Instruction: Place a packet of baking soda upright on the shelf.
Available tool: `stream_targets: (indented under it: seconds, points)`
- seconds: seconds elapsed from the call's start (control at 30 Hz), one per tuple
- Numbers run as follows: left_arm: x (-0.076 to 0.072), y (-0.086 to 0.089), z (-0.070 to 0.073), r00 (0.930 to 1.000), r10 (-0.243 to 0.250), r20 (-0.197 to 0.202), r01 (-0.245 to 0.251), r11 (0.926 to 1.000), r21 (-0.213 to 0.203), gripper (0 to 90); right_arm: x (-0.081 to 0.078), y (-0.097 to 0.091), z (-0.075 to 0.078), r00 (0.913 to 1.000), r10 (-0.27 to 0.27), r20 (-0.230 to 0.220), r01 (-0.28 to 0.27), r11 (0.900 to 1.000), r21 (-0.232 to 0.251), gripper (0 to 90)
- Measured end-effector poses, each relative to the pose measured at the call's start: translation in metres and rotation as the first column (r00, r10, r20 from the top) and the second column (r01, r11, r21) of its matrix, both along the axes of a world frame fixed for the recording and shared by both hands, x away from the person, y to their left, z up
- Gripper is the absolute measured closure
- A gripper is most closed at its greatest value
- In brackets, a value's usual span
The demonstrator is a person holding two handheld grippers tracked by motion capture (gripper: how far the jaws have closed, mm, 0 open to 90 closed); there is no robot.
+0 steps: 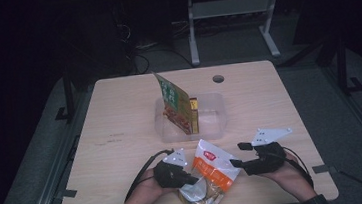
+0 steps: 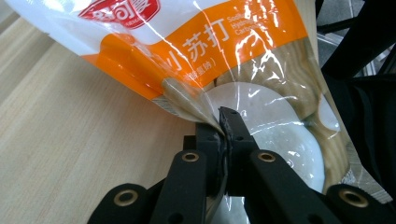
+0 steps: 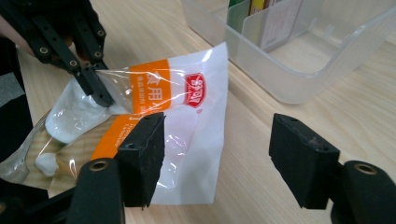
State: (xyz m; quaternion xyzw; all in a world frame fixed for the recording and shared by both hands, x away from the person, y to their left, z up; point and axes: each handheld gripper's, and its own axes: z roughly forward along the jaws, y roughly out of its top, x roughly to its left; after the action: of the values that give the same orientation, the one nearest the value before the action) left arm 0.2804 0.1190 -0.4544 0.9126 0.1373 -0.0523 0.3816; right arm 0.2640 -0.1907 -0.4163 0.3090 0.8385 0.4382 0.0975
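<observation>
From the right gripper view, the right gripper (image 3: 217,161) has its jaws apart over the orange-and-white bag (image 3: 177,121). The left gripper (image 3: 95,88) pinches the bag's clear edge. A clear plastic bin (image 3: 299,70) holds what look like boxes.

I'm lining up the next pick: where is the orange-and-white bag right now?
In the high view the orange-and-white bag lies at the table's near edge, between the left tool that pinches its side and the open right tool, just in front of the clear bin.
</observation>
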Motion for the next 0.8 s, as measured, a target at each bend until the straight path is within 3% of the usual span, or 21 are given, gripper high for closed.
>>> stream_targets:
  seconds: [0.07,0.23,0.33,0.43,0.5,0.63,0.7,0.73,0.8]
  points:
    - [0.0,0.001,0.001,1.0,-0.001,0.0,0.001,1.0,-0.003,88.0,0.0,-0.001,0.0,1.0,-0.003,-0.002,0.003,1.0,0.004,34.6]
    - [-0.003,0.013,0.012,0.9998,0.02,-0.002,-0.02,0.9978,-0.064,88.5,0.001,-0.004,0.001,1.0,0.001,-0.008,-0.001,0.9994,0.034,32.3]
    - [-0.004,0.018,0.015,0.9995,0.029,0.009,-0.028,0.9967,-0.076,88.6,0.001,-0.004,0.002,0.9998,0.0,-0.021,0.001,0.9986,0.053,31.6]
    - [-0.007,0.028,0.022,0.9976,0.067,0.017,-0.065,0.9913,-0.115,88.8,0.001,-0.003,0.002,0.9997,0.005,-0.025,-0.003,0.9982,0.06,31.0]
    - [-0.007,0.032,0.025,0.9966,0.078,0.028,-0.074,0.9904,-0.116,88.9,0.001,-0.003,0.002,0.9997,0.005,-0.023,-0.003,0.9979,0.064,30.8]
    - [-0.006,0.045,0.033,0.9887,0.14,0.054,-0.13,0.9797,-0.152,89.2,0.0,-0.004,0.004,0.9997,0.015,-0.017,-0.014,0.9948,0.101,30.7]
    - [-0.004,0.054,0.039,0.9812,0.178,0.073,-0.163,0.97,-0.181,89.2,0.0,-0.003,0.004,0.9997,0.02,-0.016,-0.018,0.994,0.108,30.6]
    - [-0.003,0.06,0.044,0.9731,0.213,0.087,-0.192,0.9598,-0.205,89.3,0.001,-0.003,0.003,0.9996,0.023,-0.017,-0.021,0.9932,0.115,30.5]
    - [-0.003,0.062,0.046,0.9697,0.225,0.096,-0.201,0.9563,-0.213,89.3,0.001,-0.002,0.003,0.9995,0.025,-0.02,-0.023,0.9923,0.121,30.4]
